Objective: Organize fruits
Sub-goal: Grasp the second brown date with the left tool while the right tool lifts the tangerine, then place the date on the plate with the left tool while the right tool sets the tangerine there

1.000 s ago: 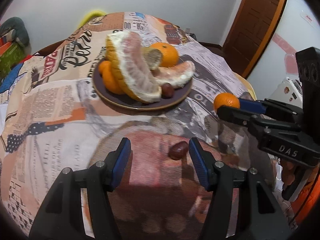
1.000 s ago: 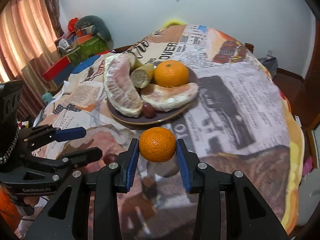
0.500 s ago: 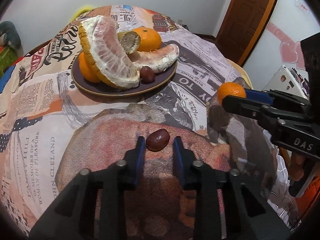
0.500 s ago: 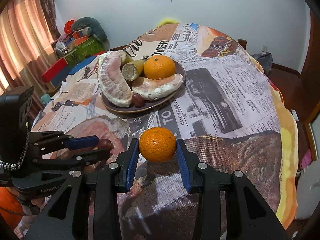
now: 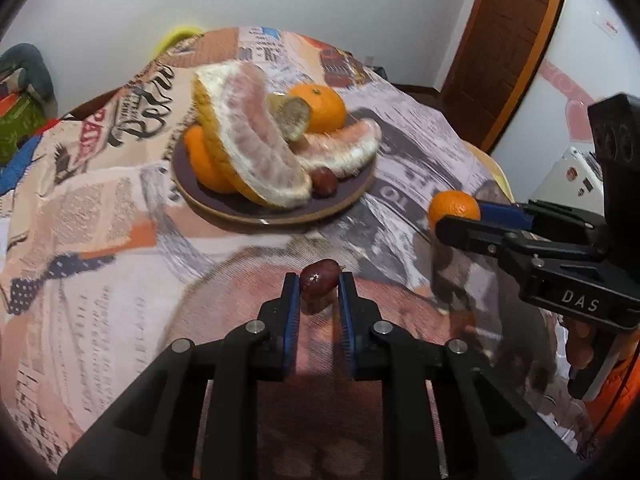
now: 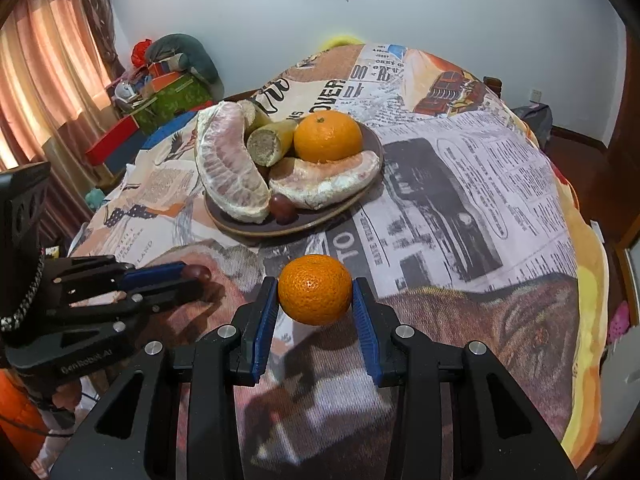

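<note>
Left gripper (image 5: pixel 319 285) pinched on a small dark red fruit (image 5: pixel 318 279), looks like a date or grape, lifted just off the tablecloth (image 5: pixel 80 220). Right gripper (image 6: pixel 315 296) clamped on a mandarin (image 6: pixel 315 289), held above the cloth. Plate (image 6: pixel 372 148) sits ahead of both, crowded: two peeled pomelo wedges (image 6: pixel 230 172), an orange (image 6: pixel 328 136), a cut banana (image 6: pixel 270 144), another red fruit (image 6: pixel 282 205) at the near rim. Little bare plate left.
</note>
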`<state>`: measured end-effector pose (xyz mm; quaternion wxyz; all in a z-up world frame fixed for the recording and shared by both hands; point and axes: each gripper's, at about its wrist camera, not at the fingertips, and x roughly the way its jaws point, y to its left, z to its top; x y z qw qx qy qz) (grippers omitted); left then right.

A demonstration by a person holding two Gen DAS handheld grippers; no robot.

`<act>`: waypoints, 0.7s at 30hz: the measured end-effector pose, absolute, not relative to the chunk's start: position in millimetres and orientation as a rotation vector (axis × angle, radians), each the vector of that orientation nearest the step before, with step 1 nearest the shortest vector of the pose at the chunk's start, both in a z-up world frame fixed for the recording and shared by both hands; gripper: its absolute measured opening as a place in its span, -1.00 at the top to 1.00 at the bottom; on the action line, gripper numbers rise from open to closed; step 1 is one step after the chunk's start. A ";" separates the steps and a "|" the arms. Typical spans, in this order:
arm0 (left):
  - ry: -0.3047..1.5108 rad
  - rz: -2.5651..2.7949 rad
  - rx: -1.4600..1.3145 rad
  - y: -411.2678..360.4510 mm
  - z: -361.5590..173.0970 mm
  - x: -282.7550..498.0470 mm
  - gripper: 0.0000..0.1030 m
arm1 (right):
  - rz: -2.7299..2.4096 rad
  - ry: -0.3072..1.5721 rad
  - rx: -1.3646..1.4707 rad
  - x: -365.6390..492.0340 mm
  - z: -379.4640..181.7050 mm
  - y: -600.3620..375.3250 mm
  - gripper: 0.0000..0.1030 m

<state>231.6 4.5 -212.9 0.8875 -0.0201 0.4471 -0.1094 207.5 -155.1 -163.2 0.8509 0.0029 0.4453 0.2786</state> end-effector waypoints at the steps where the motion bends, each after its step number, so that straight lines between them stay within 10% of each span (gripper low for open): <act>1: 0.924 -0.221 -0.044 7.7 -211.6 233.5 0.63 | 0.588 0.934 0.006 209.2 -162.6 -154.0 0.33; 21: 0.884 -0.118 -0.060 56.8 -212.5 286.0 0.63 | 0.613 0.917 -0.020 244.4 -168.7 -125.8 0.33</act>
